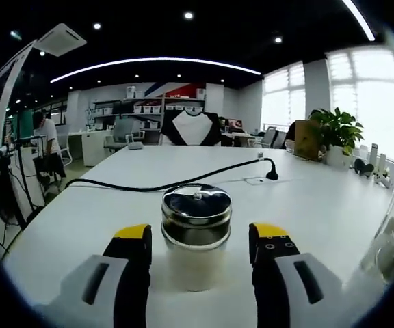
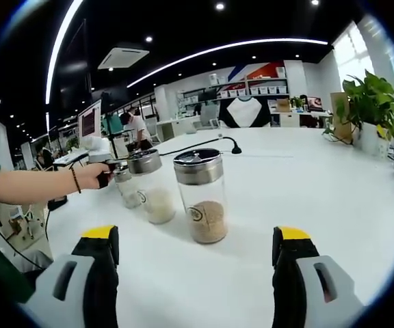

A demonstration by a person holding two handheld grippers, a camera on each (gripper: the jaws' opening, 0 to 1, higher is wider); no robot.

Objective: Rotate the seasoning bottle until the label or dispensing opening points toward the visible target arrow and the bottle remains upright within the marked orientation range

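Three seasoning bottles [image 2: 206,198] mid-table [image 2: 334,205], wide margins around.

No text, number or brand can be read; on the seasoning bottle [image 2: 201,196] only a small round emblem, not legible, is seen.

The left gripper [image 1: 200,239] is held wide apart, its black fingers [image 1: 134,263] with yellow tips rising on either side of a bottle [image 1: 195,236]. The bottle stands upright on the white bench [image 1: 306,198], between the fingers, touching neither. It has a shiny metal lid and holds a white filling. Behind it a black cable [image 1: 163,184] runs across the bench to a small black stand. At the far right edge sits a potted plant [image 1: 337,133]. A person [image 1: 46,133] stands at the far left, beyond the bench.
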